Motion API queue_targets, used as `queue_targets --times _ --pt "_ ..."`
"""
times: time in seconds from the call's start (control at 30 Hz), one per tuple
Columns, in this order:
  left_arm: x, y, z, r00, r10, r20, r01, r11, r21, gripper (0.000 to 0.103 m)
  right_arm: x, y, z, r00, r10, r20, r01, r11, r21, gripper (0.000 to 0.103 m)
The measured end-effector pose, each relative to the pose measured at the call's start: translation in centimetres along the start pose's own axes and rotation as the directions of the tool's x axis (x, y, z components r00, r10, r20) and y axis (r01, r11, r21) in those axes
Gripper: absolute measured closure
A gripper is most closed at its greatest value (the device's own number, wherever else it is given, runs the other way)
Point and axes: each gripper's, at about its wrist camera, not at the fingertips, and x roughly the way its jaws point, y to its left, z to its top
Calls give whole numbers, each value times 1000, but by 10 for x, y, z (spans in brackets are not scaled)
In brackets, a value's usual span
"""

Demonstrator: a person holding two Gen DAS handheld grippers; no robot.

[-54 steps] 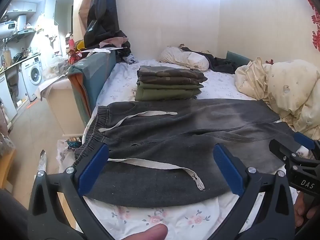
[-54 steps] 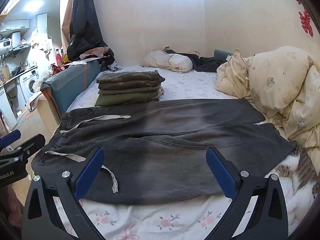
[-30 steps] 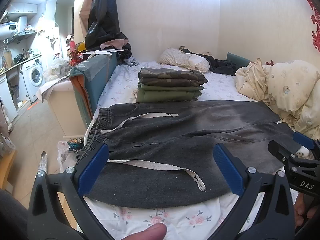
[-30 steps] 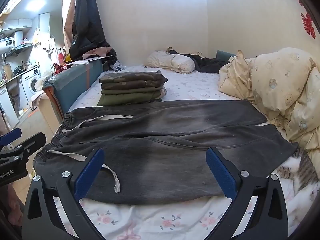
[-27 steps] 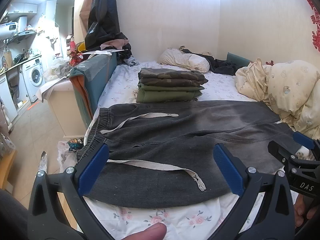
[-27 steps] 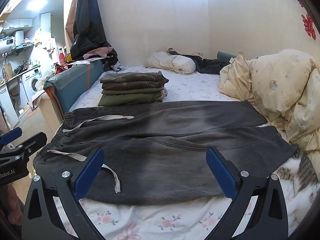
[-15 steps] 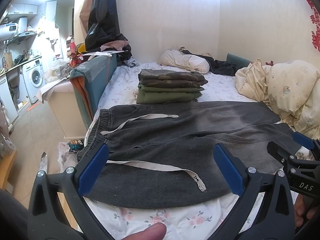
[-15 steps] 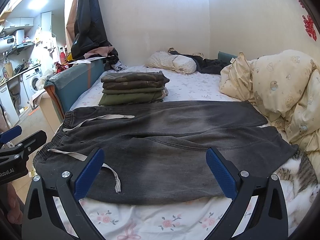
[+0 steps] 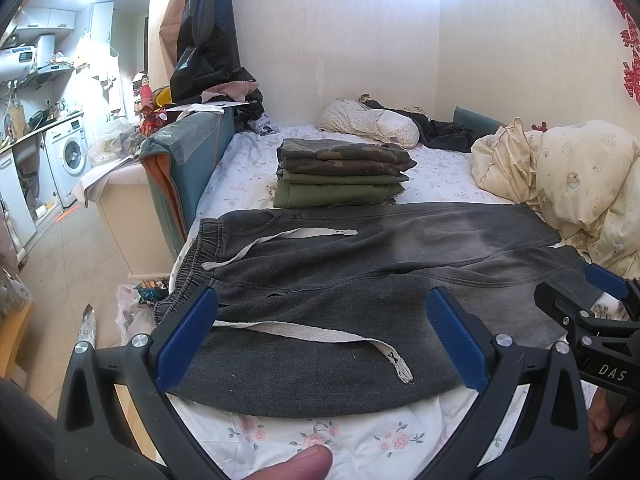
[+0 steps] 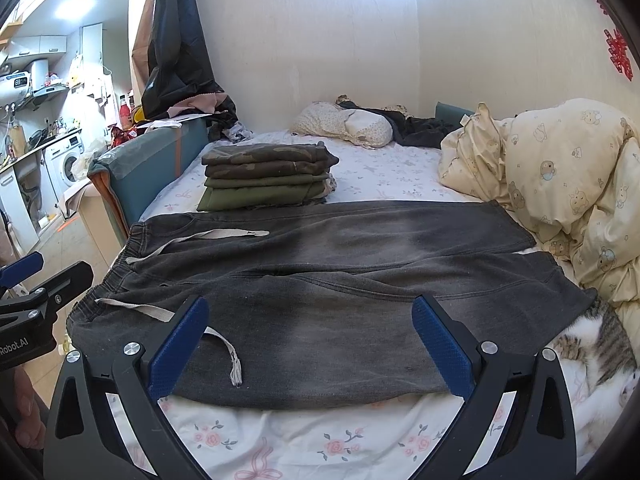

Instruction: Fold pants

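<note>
Dark grey pants [image 9: 360, 280] lie spread flat across the near end of the bed, waistband to the left, both legs side by side running right; they also show in the right wrist view [image 10: 332, 280]. Two pale drawstrings [image 9: 320, 332] lie on top. My left gripper [image 9: 320, 340] is open and empty, held above the near edge by the waistband. My right gripper [image 10: 308, 344] is open and empty over the near leg.
A stack of folded green and camouflage clothes [image 9: 340, 176] sits behind the pants. A cream duvet [image 10: 560, 184] is piled at the right, with a cat [image 10: 600, 344] by the leg ends. A teal footboard [image 9: 180, 168] and floor lie left.
Both grippers have drifted back and up a little, so the pants sit slightly lower in view. The pants have not moved and both grippers stay open.
</note>
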Motion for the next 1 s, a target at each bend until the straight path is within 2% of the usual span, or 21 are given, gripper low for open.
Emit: queue_targets --times 1.0 --pt "1 0 1 1000 0 9 0 1000 1 0 1 0 -2 1000 -1 -5 1 1000 8 0"
